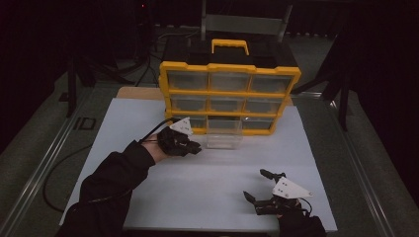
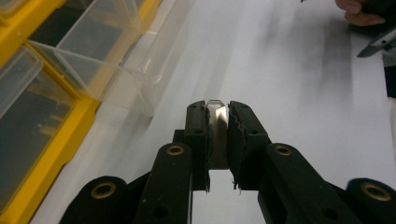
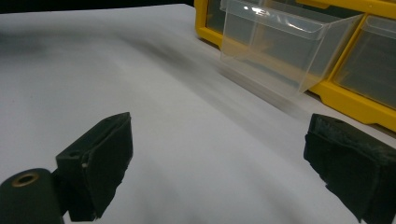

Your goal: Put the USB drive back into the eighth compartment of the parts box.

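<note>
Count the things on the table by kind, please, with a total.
Yellow organizer: 1
Clear drawers: 9, with the pulled-out drawer
Small silvery piece in the left hand-held gripper: 1
Hand-held grippers: 2, with the right hand-held gripper
Total: 13

Looks like a lab or workshop recording bay, dimly lit. White rectangular table (image 1: 207, 182) stands on a grey floor with metal rails (image 1: 34, 182) along both sides. Black cables (image 1: 59, 168) trail across the floor. Dark stands and black curtaining close off the background. Yellow plastic parts organizer with clear drawers (image 1: 230, 96), workshop-style, sits on the table.
</note>
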`<state>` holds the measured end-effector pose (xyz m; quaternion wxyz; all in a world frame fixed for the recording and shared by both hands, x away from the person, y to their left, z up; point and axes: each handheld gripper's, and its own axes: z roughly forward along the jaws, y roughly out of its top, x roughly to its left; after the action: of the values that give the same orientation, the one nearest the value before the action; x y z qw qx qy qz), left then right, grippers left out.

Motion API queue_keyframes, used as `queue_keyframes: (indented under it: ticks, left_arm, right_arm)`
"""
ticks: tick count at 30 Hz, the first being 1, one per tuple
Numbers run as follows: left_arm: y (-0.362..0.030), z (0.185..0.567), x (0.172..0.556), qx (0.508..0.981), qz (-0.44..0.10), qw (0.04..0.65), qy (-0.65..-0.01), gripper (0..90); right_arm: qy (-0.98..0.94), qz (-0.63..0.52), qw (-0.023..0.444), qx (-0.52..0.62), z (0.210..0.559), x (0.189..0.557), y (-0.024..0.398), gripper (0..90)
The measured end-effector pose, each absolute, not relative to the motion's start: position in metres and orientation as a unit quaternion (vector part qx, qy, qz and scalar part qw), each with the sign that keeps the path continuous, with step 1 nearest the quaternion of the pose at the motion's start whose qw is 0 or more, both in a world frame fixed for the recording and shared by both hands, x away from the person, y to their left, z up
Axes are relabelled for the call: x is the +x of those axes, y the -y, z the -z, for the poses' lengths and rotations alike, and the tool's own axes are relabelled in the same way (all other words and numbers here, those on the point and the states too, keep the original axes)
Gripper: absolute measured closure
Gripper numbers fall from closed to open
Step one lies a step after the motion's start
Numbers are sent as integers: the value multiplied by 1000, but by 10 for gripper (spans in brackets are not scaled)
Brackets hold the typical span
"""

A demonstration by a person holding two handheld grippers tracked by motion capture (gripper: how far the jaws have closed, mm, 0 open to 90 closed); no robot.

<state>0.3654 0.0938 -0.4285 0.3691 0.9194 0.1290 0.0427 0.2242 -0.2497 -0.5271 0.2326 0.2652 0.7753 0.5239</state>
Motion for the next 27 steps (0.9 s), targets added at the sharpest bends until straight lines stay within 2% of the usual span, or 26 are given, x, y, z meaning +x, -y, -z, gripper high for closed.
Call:
queue_keyframes:
  ticks: [12,27]
  left_arm:
    - [-84,413,375,911,-37,386,-143,801]
    - [-63,409,386,913,-54,369,-164,801]
  right_arm:
    - [-775,-524,234,266,527,224,250,82]
    - [-775,-523,236,264,527,224,249,82]
